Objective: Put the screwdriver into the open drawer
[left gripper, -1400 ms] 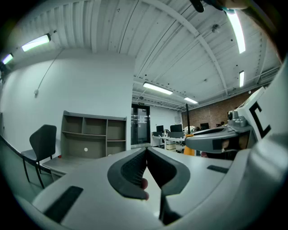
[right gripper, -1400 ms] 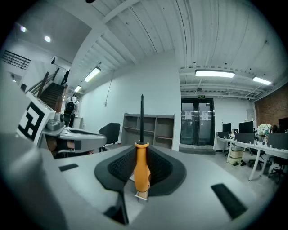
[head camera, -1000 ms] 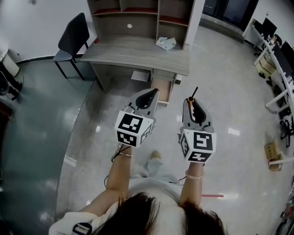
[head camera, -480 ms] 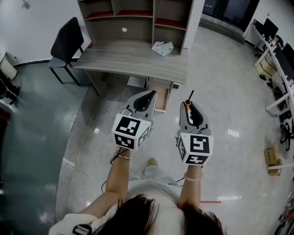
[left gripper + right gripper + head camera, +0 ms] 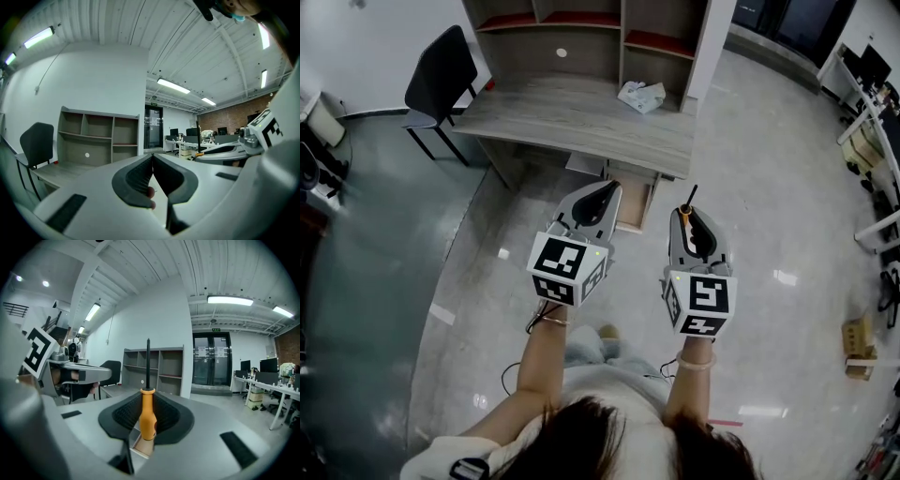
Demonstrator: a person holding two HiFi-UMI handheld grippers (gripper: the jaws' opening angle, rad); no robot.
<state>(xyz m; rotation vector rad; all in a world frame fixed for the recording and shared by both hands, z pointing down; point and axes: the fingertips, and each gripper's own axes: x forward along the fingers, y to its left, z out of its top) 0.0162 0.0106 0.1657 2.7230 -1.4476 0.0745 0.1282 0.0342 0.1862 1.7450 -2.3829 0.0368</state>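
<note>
My right gripper point(image 5: 687, 212) point(image 5: 147, 416) is shut on a screwdriver point(image 5: 147, 414) with an orange handle; its black shaft point(image 5: 689, 197) sticks out forward past the jaws. My left gripper point(image 5: 605, 192) point(image 5: 153, 161) is shut with nothing in it. Both are held over the floor in front of a wooden desk point(image 5: 581, 117). An open drawer point(image 5: 633, 201) juts out under the desk, partly hidden between the two grippers.
On the desk stands a shelf unit point(image 5: 581, 33), with a crumpled white bag point(image 5: 641, 94) lying near it. A black chair point(image 5: 441, 84) stands left of the desk. Office desks and chairs point(image 5: 877, 122) line the right side.
The view has shifted slightly and the desk sits a little nearer. Both grippers keep the same pose, the right one still holding the screwdriver.
</note>
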